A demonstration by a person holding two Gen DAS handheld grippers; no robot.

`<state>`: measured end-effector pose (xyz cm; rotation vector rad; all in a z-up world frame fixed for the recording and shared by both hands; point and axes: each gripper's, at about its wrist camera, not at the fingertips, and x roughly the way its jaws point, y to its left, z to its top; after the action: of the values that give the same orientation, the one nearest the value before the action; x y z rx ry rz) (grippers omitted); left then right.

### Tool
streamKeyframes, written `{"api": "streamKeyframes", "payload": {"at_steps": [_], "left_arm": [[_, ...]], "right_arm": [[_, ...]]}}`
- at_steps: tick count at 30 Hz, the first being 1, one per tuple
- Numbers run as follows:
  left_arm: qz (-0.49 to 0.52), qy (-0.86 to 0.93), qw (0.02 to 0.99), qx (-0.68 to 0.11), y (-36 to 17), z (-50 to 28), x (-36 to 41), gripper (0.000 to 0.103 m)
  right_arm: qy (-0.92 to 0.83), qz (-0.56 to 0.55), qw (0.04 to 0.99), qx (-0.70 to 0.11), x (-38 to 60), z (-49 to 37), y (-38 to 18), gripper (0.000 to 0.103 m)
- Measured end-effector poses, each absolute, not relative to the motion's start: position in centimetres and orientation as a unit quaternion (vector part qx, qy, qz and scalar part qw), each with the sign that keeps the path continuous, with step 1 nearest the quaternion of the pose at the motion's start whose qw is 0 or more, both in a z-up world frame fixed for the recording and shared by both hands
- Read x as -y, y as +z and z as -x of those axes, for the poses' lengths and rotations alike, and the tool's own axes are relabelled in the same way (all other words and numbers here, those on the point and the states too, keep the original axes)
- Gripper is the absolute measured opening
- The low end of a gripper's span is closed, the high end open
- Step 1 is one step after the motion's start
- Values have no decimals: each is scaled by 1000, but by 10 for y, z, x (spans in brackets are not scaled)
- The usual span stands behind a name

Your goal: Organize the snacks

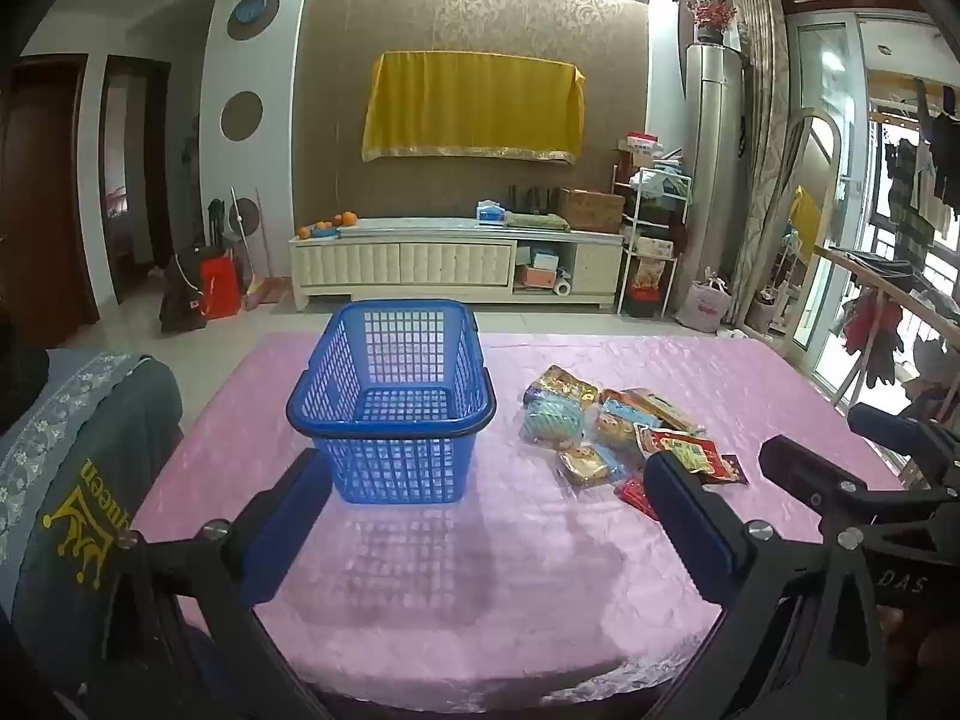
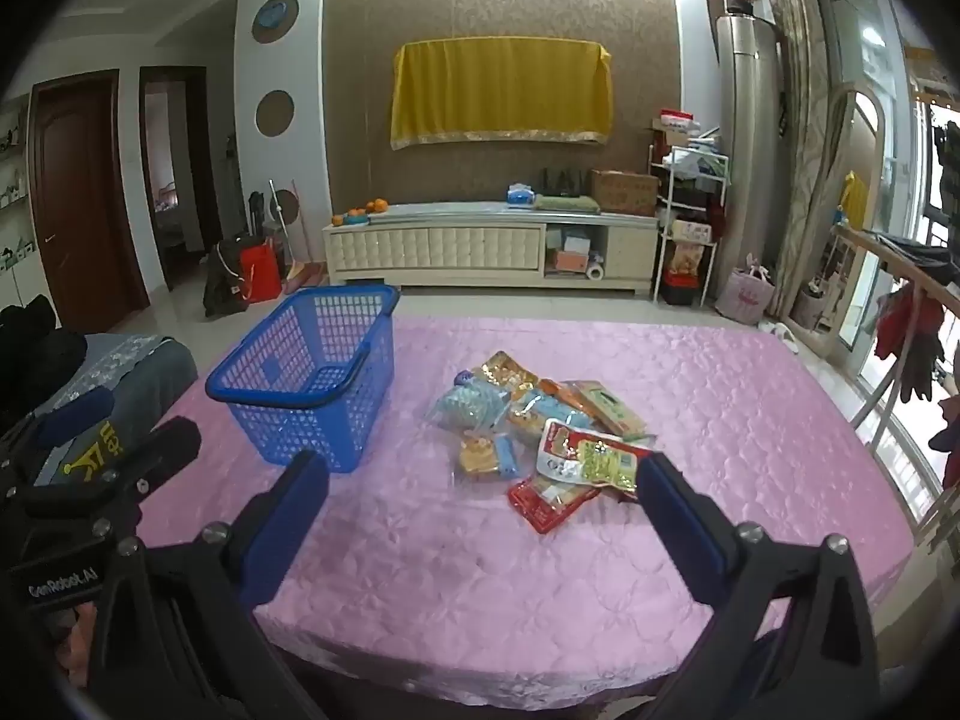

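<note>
- The pink tablecloth (image 1: 540,570) spreads under and ahead of both your tools.
- The blue basket (image 1: 393,402) sits upright and empty, straight ahead of your left gripper (image 1: 486,516).
- The snack packets (image 2: 540,432) lie heaped just beyond your right gripper (image 2: 480,516), right of the basket.
- Both grippers gape fully wide, holding nothing.

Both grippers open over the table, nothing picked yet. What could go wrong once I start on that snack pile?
The snack packets overlap, so the right gripper may drag a neighbour or lift two. The blue basket looks light and empty; a bump from the left gripper could slide it on the pink tablecloth.
</note>
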<state>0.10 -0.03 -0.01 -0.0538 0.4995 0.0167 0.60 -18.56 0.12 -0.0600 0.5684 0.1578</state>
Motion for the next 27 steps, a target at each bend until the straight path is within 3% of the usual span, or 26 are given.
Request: {"api": "streamKeyframes", "payload": {"at_steps": [27], "left_arm": [[36,9,966,-256,-6,-3,-1,103]], "right_arm": [[93,13,950,-297,186,-7,-6,103]]}}
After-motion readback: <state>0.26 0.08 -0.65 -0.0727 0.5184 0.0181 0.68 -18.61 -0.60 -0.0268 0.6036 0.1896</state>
